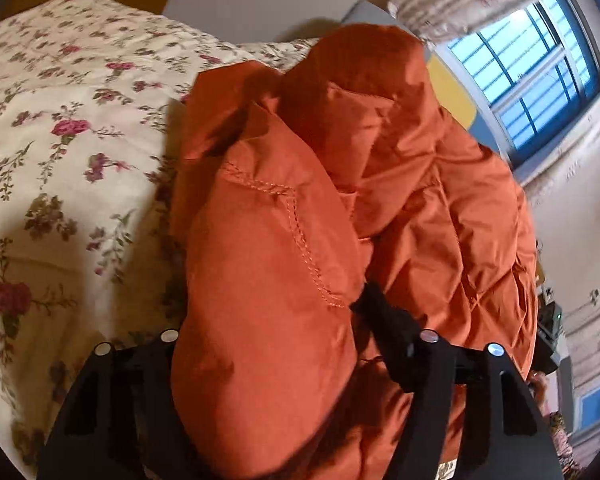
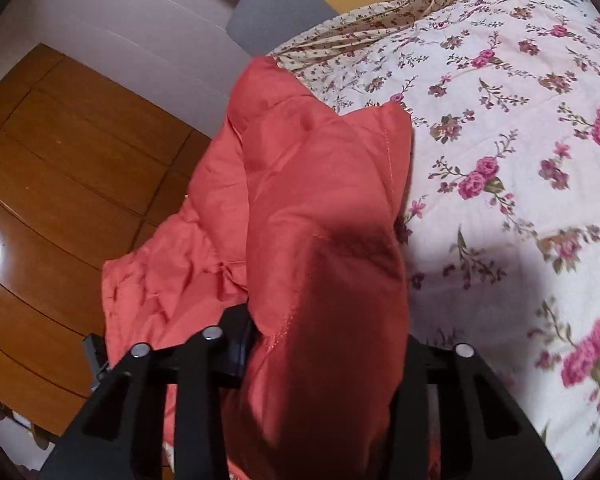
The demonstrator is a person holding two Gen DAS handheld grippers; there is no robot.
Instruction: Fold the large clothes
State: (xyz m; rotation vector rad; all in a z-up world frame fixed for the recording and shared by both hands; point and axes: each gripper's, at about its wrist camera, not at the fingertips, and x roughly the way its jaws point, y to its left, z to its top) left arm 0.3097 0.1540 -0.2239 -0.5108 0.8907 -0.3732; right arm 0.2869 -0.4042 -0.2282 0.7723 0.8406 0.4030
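Note:
A puffy orange quilted jacket (image 1: pixel 420 200) lies bunched on a floral bedspread (image 1: pixel 60 120). In the left wrist view a thick stitched fold of it fills the gap of my left gripper (image 1: pixel 276 308). The right fingertip (image 1: pixel 380 312) presses into the cloth and the left one is hidden under it. In the right wrist view the same jacket (image 2: pixel 300 160) hangs over the bed's edge. My right gripper (image 2: pixel 324 320) is shut on another bulging fold, with only its left finger (image 2: pixel 240 344) showing.
The floral bedspread (image 2: pixel 500 160) stretches away to the right of the jacket. A wooden floor (image 2: pixel 60 160) lies below the bed's edge on the left. A window (image 1: pixel 532 64) with pale curtains (image 1: pixel 460 4) stands behind the jacket.

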